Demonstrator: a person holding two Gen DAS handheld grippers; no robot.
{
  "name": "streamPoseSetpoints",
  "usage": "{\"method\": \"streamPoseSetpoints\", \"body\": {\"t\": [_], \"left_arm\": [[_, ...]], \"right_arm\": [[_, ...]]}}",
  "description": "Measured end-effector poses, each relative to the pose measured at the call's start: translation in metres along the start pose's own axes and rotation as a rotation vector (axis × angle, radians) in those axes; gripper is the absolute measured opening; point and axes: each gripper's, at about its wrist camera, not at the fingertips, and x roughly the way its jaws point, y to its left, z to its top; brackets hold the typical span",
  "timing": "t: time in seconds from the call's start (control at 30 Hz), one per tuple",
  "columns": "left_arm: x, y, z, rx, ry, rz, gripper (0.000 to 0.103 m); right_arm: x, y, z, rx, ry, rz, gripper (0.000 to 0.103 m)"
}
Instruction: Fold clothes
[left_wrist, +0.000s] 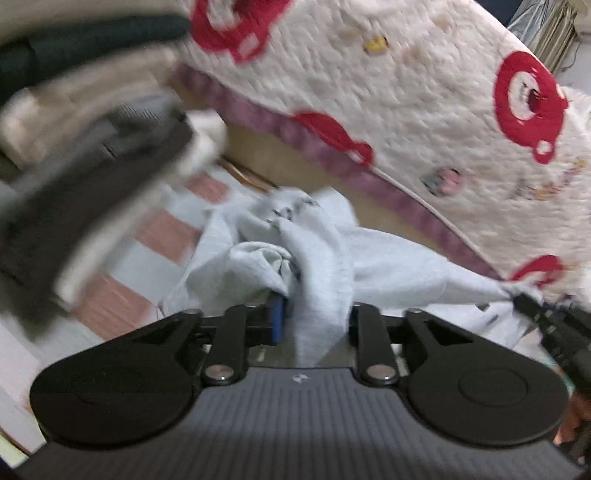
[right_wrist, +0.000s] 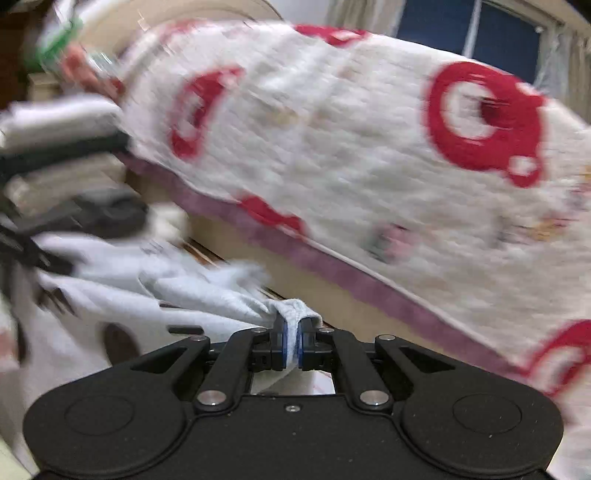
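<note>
A pale grey garment (left_wrist: 258, 254) lies bunched on a pink-and-white checked surface (left_wrist: 166, 232). A thick fold of it rises between the fingers of my left gripper (left_wrist: 316, 321). The jaws stand well apart, and a dark gap shows beside the left blue pad, so this gripper is open. My right gripper (right_wrist: 293, 336) is shut on a corner of the same garment (right_wrist: 221, 291), which bunches out above its blue pads. In the left wrist view the right gripper (left_wrist: 517, 295) sits at the far right and pulls that corner taut.
A white quilt with red rings and a purple border (left_wrist: 406, 110) hangs over a bed edge behind the garment. A blurred dark object (left_wrist: 92, 192) and a stack of folded clothes (left_wrist: 74, 66) sit at the left. A window (right_wrist: 498, 37) shows at the back.
</note>
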Motion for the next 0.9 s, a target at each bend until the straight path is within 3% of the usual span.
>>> {"method": "streamPoseSetpoints", "body": {"t": [0.07,0.13,0.27,0.33,0.43,0.53,0.67,0.83,0.9], "left_arm": [[0.009,-0.003,-0.003,-0.010,0.048,-0.002,0.058],[0.015,-0.007,-0.006,0.015,0.072,0.047,0.059],[0.019,-0.010,-0.013,0.099,0.080,0.218,0.059],[0.022,-0.002,-0.016,0.078,0.123,0.226,0.059],[0.029,0.014,-0.021,0.003,0.197,0.202,0.059],[0.033,0.014,-0.027,0.022,0.205,0.231,0.059],[0.038,0.009,-0.028,0.034,0.201,0.208,0.062],[0.049,0.002,-0.033,0.043,0.205,0.188,0.066],[0.056,0.001,-0.036,0.046,0.205,0.187,0.070]], "right_arm": [[0.000,-0.002,-0.027,-0.155,0.045,-0.157,0.004],[0.016,-0.009,-0.049,-0.221,0.101,-0.232,0.004],[0.060,-0.052,-0.082,0.000,0.297,-0.197,0.006],[0.077,-0.067,-0.093,0.083,0.388,-0.160,0.015],[0.078,-0.081,-0.088,0.211,0.386,-0.111,0.031],[0.066,-0.081,-0.069,0.320,0.315,-0.011,0.042],[0.047,-0.062,-0.048,0.380,0.198,0.226,0.061],[0.073,-0.010,-0.022,0.368,0.221,0.588,0.065],[0.095,0.018,-0.010,0.303,0.237,0.646,0.066]]}}
